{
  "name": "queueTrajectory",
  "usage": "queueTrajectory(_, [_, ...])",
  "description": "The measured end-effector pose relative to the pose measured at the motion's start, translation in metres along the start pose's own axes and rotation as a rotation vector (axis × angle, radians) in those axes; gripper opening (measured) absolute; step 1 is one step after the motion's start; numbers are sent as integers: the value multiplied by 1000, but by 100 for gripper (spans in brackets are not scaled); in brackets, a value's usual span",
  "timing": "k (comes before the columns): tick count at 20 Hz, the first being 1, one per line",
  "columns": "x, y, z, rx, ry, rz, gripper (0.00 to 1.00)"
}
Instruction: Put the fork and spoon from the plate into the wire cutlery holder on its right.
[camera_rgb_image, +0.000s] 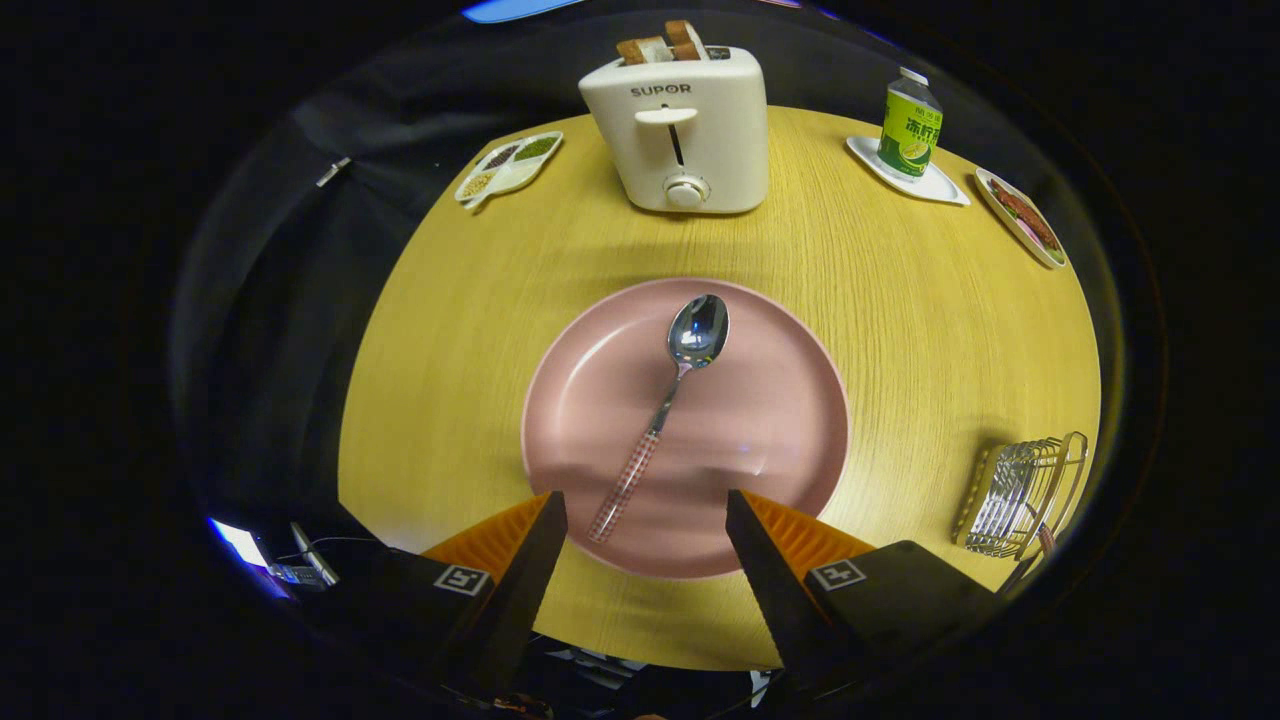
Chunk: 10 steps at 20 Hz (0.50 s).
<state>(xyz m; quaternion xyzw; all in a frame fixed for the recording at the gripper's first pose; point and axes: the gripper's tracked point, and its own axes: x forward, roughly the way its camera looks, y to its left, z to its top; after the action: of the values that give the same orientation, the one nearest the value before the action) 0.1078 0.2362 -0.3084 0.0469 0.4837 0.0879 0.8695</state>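
Spoon (672, 400) lies on the pink plate (780, 420), bowl pointing away, checked handle reaching back toward the hand-held gripper (645, 520) and ending just ahead of the gap between its fingers, nearer the left one. Hand-held gripper released: fingers spread wide, nothing between them, hovering over the plate's near rim. Wire cutlery holder (1020, 495) stands on the bench (930, 320) to the gripper's right, apart from the plate; a thin handle seems to stick out of its near side, possibly the fork, too small to be sure. Risks, as judged: handle is thin and lies flat on a smooth plate, so closing fingers may skid it sideways or nudge the plate; a grasp at the handle's very end would let the heavy bowl droop and swing; the holder looks light and could tip or slide if the spoon catches its wires. Count: one spoon, one plate, one holder. Beyond the gripper, one toaster (680, 130) with two bread slices, one divided condiment dish (508, 167) off left, one bottle (910, 125) on one coaster, one small food dish (1022, 215) far right.
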Motion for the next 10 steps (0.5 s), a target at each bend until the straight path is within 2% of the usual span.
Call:
queueTrajectory(4, [20, -2, -3, 11, 21, -61, 100])
queueTrajectory(7, [28, -4, -7, 11, 29, -76, 99])
queueTrajectory(9, [33, -5, -14, -10, 40, -89, 95])
queueTrajectory(10, [28, -4, -10, -16, 11, -98, 89])
